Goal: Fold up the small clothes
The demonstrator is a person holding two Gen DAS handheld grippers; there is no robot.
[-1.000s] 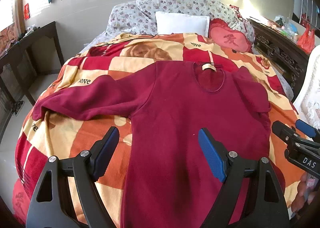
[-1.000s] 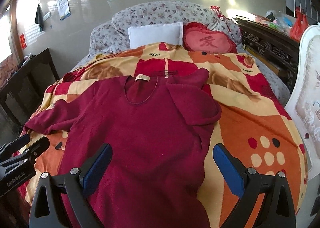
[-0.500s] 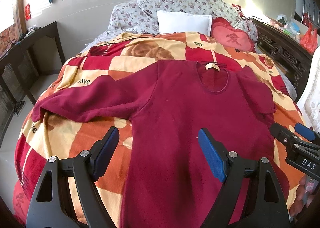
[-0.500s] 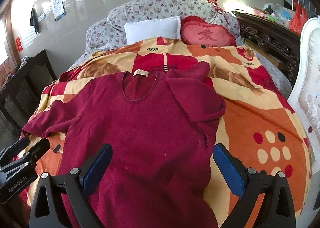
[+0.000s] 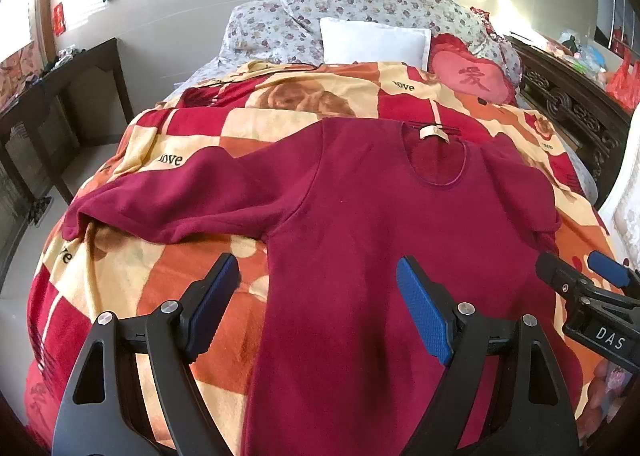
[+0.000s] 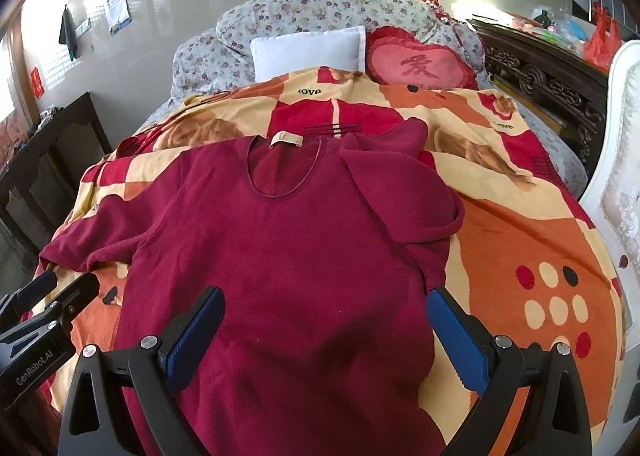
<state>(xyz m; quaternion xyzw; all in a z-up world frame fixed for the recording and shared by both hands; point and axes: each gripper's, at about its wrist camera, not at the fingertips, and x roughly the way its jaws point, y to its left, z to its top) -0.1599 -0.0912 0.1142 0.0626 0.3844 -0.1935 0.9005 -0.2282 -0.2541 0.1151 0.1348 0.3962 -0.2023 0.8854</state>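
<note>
A dark red long-sleeved top (image 5: 380, 223) lies flat, front up, on a patterned blanket, collar towards the pillows; it also shows in the right wrist view (image 6: 288, 256). Its left sleeve (image 5: 168, 199) stretches out to the left. Its right sleeve (image 6: 404, 191) is folded in over the shoulder. My left gripper (image 5: 318, 296) is open and empty, above the top's lower left side. My right gripper (image 6: 324, 324) is open and empty, above the top's lower right part. Each gripper shows at the edge of the other's view.
The orange, red and cream blanket (image 5: 132, 280) covers the bed. A white pillow (image 5: 374, 41), floral pillows and a red heart cushion (image 6: 416, 63) lie at the head. A dark wooden table (image 5: 60, 95) stands left. A carved dark headboard (image 6: 548, 83) and a white chair (image 6: 616, 183) stand right.
Both grippers have moved slightly forward over the top and stay open. The top has not moved.
</note>
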